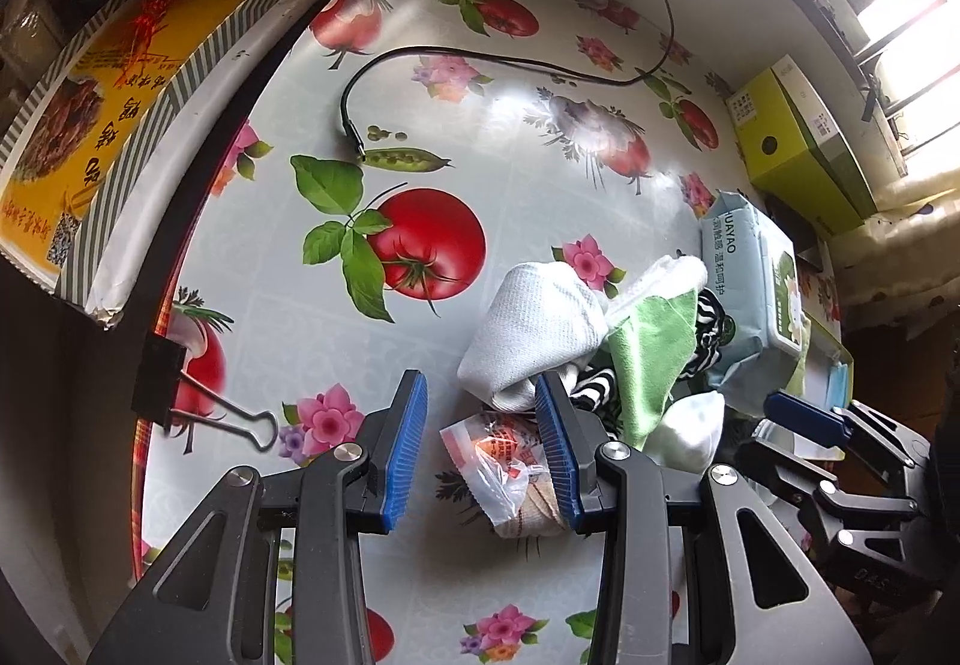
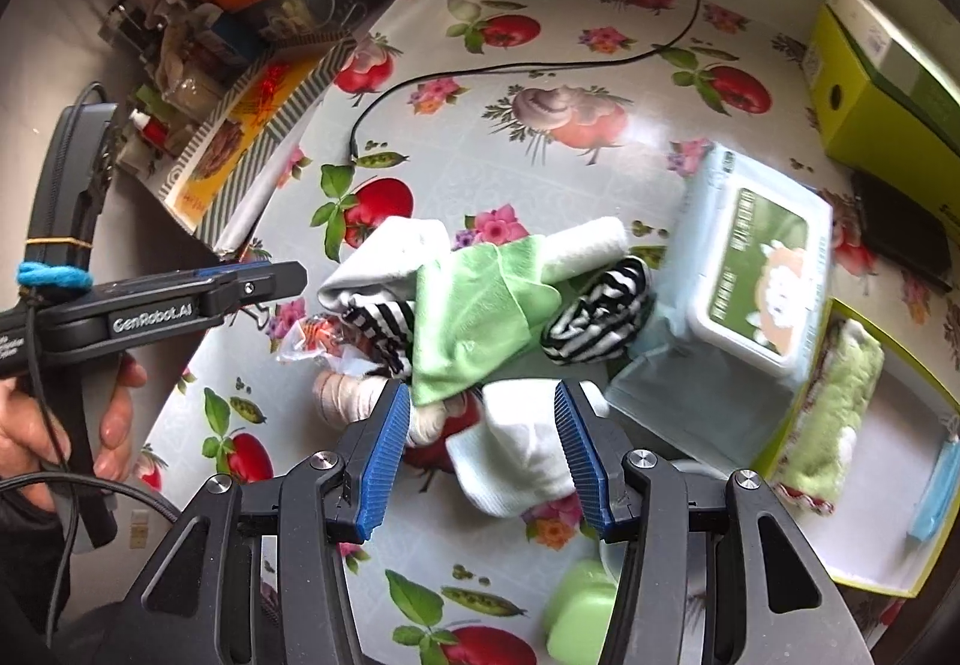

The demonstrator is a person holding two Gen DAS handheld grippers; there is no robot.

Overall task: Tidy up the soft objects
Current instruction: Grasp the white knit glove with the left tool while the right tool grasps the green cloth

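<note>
The soft things lie heaped at the middle of the table [image 2: 600, 167]: a white sock [image 2: 516, 461], a green cloth [image 2: 474, 317], a black-and-white striped sock [image 2: 600, 317], a ribbed white cloth [image 1: 540, 329] and a beige bandage roll [image 2: 345, 395] beside a crinkled clear bag [image 1: 492, 461] with red print too small to read. The right gripper [image 2: 480, 461] stands spread around the white sock, pads apart from it. The left gripper [image 1: 480, 455] is also spread, above the bag and roll, pinching nothing; its side reads "GenRobot.AI". Just right of the heap leans a pale blue wipes pack [image 2: 738, 281] lettered "UAYAO", with a hard flip lid. Beyond it an open box [image 2: 888, 575] holds a fuzzy green towel [image 2: 834, 413]. The glossy fruit-printed tablecloth is bare on the far side except for a black cable [image 1: 480, 59]. A binder clip [image 1: 198, 407] grips the left edge.
</note>
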